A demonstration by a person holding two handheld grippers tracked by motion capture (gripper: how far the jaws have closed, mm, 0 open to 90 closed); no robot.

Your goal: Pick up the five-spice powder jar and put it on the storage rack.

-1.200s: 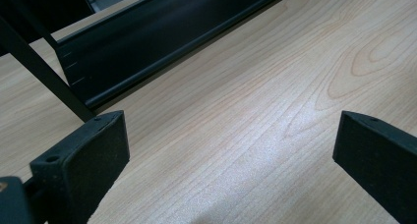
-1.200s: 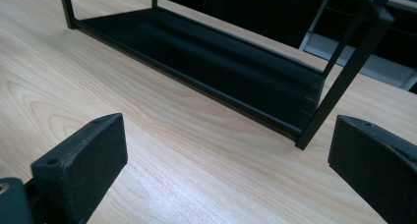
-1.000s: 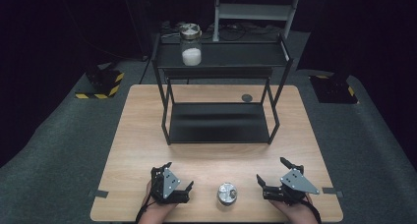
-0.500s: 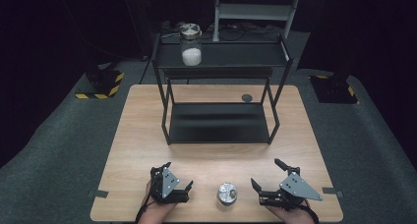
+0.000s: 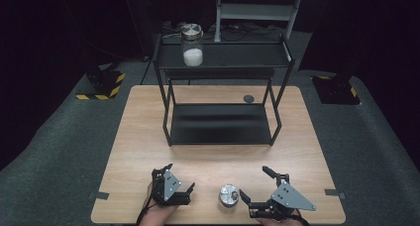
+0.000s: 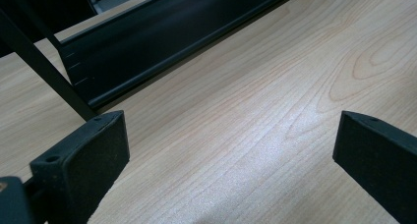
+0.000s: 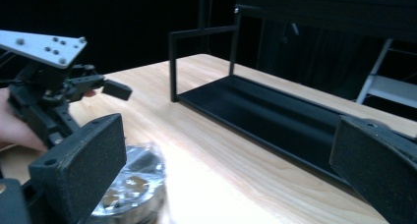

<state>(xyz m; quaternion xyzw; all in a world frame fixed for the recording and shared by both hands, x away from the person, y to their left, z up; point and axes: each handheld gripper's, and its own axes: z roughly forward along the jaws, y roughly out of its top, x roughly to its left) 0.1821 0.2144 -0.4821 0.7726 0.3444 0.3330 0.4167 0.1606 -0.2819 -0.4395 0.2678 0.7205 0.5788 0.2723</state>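
Here, a small round metal tin (image 5: 228, 195) was noted on the near edge of the wooden table (image 5: 148, 137), between the two grippers and nearer the right one. Seen from above, it was squat and silvery, with a bright, mottled top; in the right gripper view (image 7: 129, 189) its top was glossy and reflective above a dark ribbed side, and a clear wrapping seemed to cover it, though that could not be told for certain. The right gripper (image 5: 256, 186) was held with jaws spread wide, its left jaw just beside the tin, not touching it as far as could be seen. The left gripper (image 5: 179, 178) was likewise spread, over bare wood. A black two-tier rack (image 5: 223, 122) was recorded farther back, with a glass jar (image 5: 192, 44) of white powder on its upper shelf.
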